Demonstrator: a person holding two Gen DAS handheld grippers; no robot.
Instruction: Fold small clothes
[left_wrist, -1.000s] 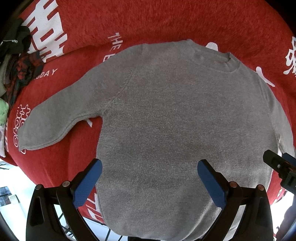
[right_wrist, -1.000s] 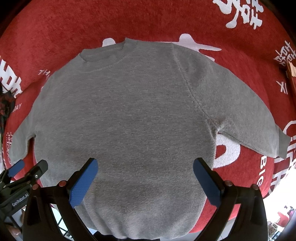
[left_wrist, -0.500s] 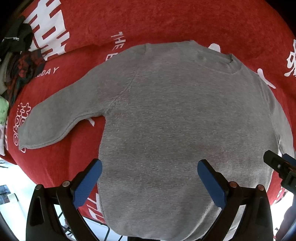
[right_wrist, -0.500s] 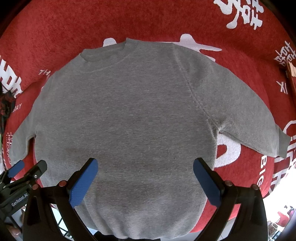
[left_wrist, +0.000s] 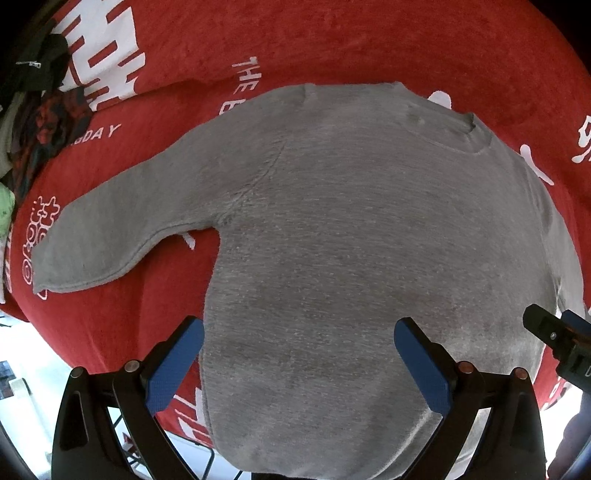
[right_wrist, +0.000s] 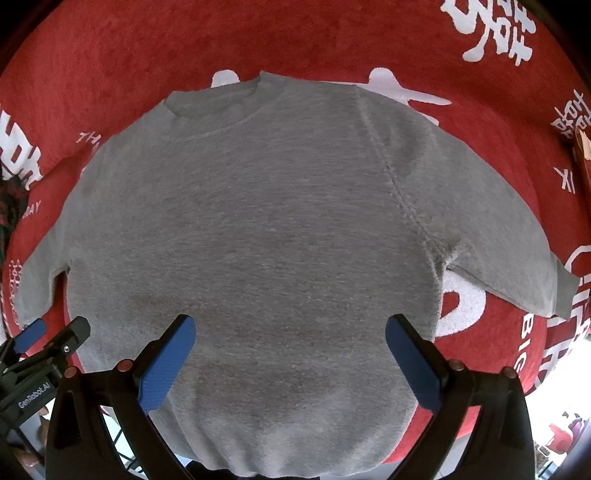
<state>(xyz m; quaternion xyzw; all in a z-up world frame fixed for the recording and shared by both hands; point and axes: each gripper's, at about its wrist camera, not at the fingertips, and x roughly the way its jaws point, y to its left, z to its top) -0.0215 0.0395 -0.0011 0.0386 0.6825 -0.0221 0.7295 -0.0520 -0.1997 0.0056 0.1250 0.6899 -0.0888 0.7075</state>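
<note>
Left wrist view: a grey sweater (left_wrist: 351, 258) is seen spread flat, front side up, on a red cloth (left_wrist: 332, 44) printed with white lettering and characters. The neckline is pointed away from the camera and the hem is nearest it, hanging slightly over the near edge of the surface. One sleeve (left_wrist: 110, 236) is stretched out to the left side of the picture, its cuff lying on the cloth. The left gripper (left_wrist: 299, 363) is held above the hem with its two blue-padded fingers (left_wrist: 173, 363) spread wide apart; nothing is gripped between them. At the right edge, part of the right gripper (left_wrist: 557, 339) is seen beside the sweater's side. A dark heap of other clothes (left_wrist: 33, 110) is piled at the far left edge of the cloth.

Right wrist view: the same grey sweater (right_wrist: 258, 240) is shown from the other side, again flat with the collar (right_wrist: 218, 107) at the far end. The other sleeve (right_wrist: 498, 240) is extended to the right, resting on the red cloth (right_wrist: 110, 55). The right gripper (right_wrist: 290, 363) is positioned over the lower body of the sweater, its blue pads (right_wrist: 413, 363) wide apart and empty. At the lower left, the left gripper (right_wrist: 48, 339) is visible near the sweater's other cuff; its jaws appear parted.
</note>
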